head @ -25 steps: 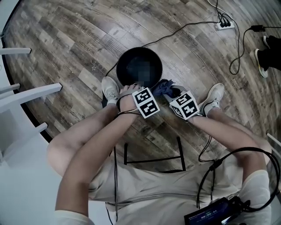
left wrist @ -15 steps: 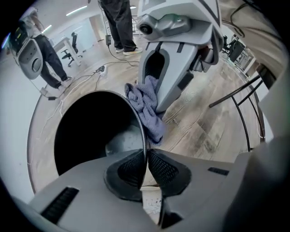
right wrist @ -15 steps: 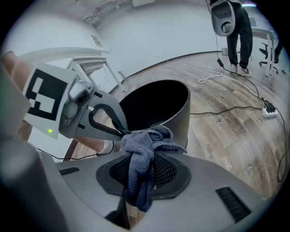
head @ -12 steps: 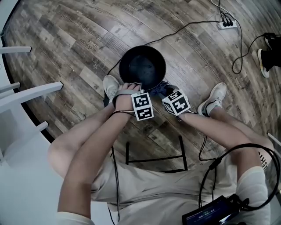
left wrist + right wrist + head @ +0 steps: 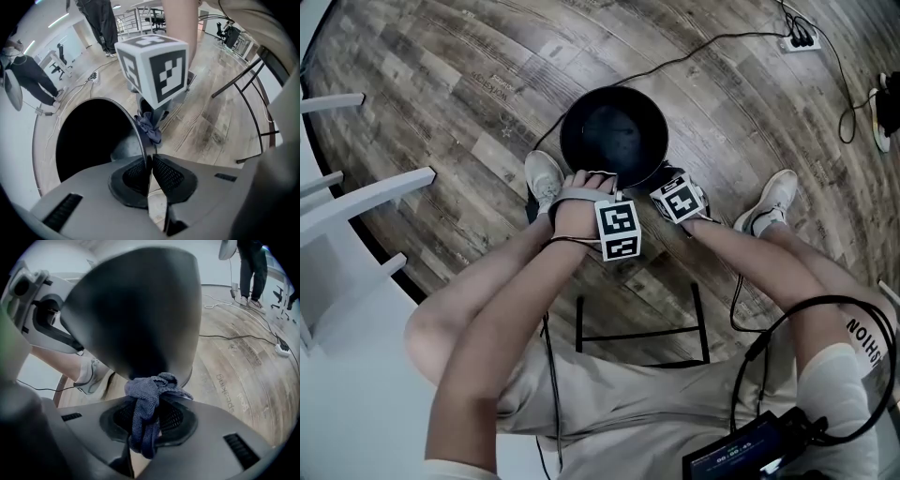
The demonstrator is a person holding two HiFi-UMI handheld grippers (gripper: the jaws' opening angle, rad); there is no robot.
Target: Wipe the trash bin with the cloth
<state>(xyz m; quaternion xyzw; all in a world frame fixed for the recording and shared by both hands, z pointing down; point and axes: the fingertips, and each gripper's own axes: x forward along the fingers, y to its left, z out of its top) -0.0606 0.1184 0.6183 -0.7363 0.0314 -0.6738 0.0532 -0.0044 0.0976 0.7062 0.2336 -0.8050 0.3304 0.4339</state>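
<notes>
Right tongs (image 5: 146,417) around cloth (image 5: 151,386), against bin (image 5: 136,310)

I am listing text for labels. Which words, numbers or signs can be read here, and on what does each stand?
"speaking": printed on a floor plank, in the right gripper view.
"NOIH", as it appears from above: on the person's light clothing.
Device screen at the bottom edge: print too small to read.

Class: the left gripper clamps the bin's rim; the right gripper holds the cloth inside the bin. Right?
Not inside: the right gripper view shows the right gripper pressing the cloth against the outer wall of the bin. The left gripper does clamp the rim.
</notes>
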